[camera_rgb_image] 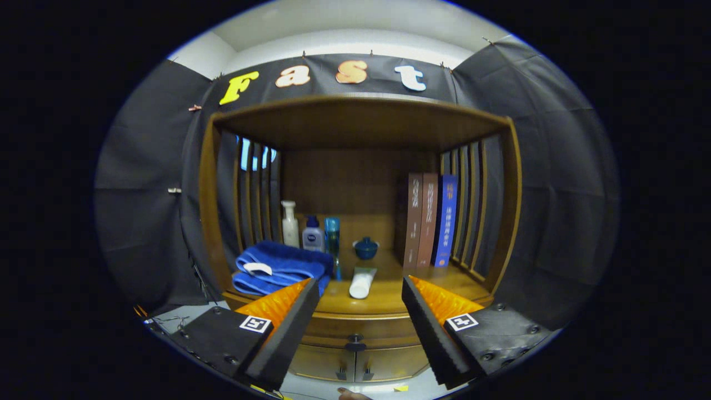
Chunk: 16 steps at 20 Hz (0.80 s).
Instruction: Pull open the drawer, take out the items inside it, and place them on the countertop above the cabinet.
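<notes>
- In front of the curved wooden drawer (355,325) with its small dark knob (355,340), we see the gripper (360,308) with fingers spread wide, gripping nothing; the knob sits between them, lower down.
- The drawer front looks flush with the cabinet; its contents are hidden from us. This fits either a drawer yet to be emptied or one pushed shut again.
- On the wooden countertop (383,297) above the drawer: a white squeeze tube (362,282) at the front edge, a folded blue towel (278,268) to its left.
- Risk, in our judgement: the knob is small, so fingers closing off-centre could slip off it.
- Risk: the tube near the edge could roll off if jolted.
</notes>
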### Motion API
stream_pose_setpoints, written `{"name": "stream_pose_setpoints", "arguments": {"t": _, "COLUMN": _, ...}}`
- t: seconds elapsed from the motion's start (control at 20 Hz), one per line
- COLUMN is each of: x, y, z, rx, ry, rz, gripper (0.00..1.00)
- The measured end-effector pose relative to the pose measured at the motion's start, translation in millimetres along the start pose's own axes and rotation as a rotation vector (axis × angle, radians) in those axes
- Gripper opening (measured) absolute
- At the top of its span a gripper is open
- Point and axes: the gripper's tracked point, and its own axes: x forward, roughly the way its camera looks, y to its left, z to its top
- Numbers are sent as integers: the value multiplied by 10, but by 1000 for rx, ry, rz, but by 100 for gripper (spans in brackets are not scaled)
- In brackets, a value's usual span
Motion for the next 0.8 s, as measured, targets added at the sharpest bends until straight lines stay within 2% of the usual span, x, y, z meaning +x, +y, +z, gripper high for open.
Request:
{"name": "stream_pose_setpoints", "arguments": {"t": 0.4, "x": -629, "y": 121, "z": 611, "rx": 13, "ry": -68, "rz": 35, "gripper": 99}}
{"name": "stream_pose_setpoints", "arguments": {"t": 0.8, "x": -888, "y": 137, "z": 773, "rx": 28, "ry": -81, "rz": 65, "gripper": 99}}
